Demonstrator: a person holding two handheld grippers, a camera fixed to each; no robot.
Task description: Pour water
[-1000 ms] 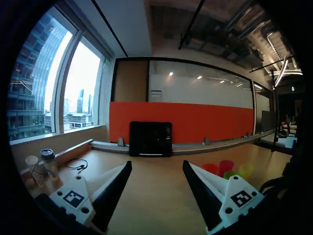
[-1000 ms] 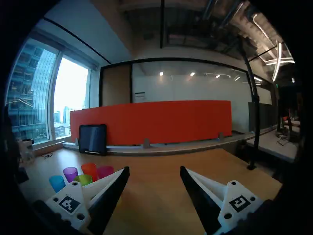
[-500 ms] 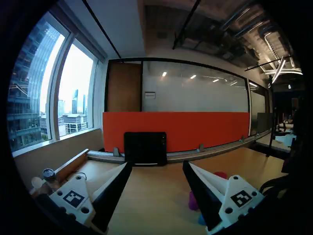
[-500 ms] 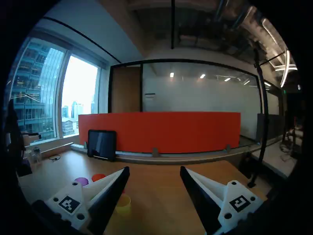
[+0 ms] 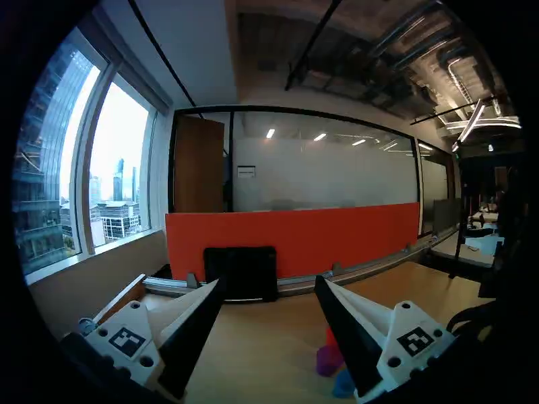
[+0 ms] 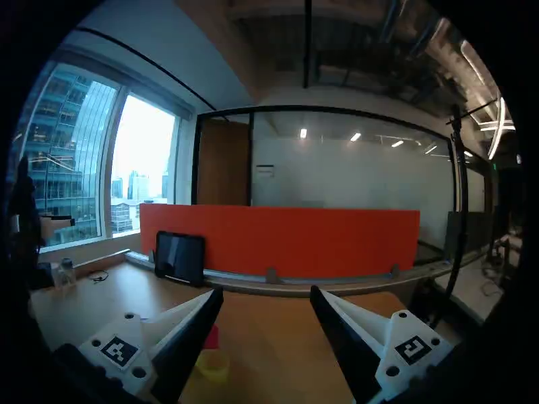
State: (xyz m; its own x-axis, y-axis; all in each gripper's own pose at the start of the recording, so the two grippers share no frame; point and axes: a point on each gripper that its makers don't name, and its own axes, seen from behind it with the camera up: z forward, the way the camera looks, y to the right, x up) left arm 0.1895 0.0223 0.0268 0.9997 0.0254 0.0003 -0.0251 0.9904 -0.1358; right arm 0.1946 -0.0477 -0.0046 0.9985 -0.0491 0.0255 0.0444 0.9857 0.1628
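My left gripper [image 5: 268,299] is open above the wooden desk [image 5: 269,343], with nothing between its fingers. Low beside its right finger stand a purple cup [image 5: 328,360], a blue cup [image 5: 343,384] and a sliver of a red cup [image 5: 331,336]. My right gripper [image 6: 266,306] is open too and holds nothing. A yellow cup [image 6: 213,365] and a red cup [image 6: 211,337] peek out next to its left finger. A small bottle [image 6: 65,272] stands far left on the desk in the right gripper view; only its cap [image 5: 85,326] shows in the left gripper view.
A dark tablet [image 5: 240,273] [image 6: 179,258] leans against the orange divider [image 6: 283,241] at the desk's far edge. Windows [image 5: 81,182] run along the left. A cable [image 6: 99,275] lies near the bottle. A black pole [image 6: 457,256] rises at the right.
Both views have tilted upward and moved in. The cups have slid down toward the bottom edges, and fewer of them show. Both grippers stay open.
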